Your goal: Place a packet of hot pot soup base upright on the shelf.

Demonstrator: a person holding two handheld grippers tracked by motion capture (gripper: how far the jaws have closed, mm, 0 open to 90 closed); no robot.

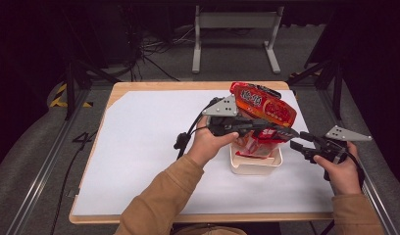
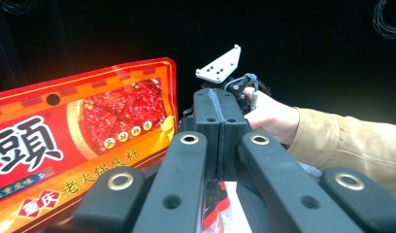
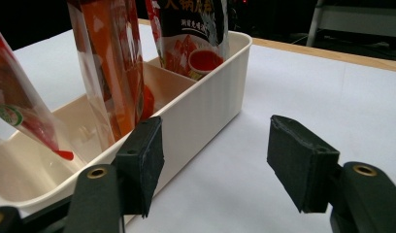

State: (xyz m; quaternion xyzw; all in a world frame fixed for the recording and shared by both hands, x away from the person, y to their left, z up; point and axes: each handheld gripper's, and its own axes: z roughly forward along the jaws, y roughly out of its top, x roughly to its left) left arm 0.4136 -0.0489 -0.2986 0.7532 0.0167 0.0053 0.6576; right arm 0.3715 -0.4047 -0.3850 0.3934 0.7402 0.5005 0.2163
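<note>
White paper is covering the surface, and the person's left hand is reaching across it from the left with the left tongs held level over a cream divided bin. The pads of these tongs are pressing flat against each other, fully closed. A strip of red and clear film is showing just beneath them in the left gripper view, but I cannot tell whether its edge is being pinched or is simply lying under the jaws. They are probably being kept shut and low to steady or nudge the upright pouches.

Just beyond and to the left of the left tongs, a large red hot-pot pouch is standing tall and leaning back at the far end of the bin. It is likely propped there because it is too tall to lie in a compartment.

Directly below these tongs, smaller sauce packets are standing on end. An orange see-through packet is rising just ahead of the right tongs, and a dark soup packet is sitting in the farther compartment.

Farthest right, the right tongs are hovering just beside the bin's outer wall, spread wide and gripping nothing. They seem to be waiting to brace the bin or take a packet
</note>
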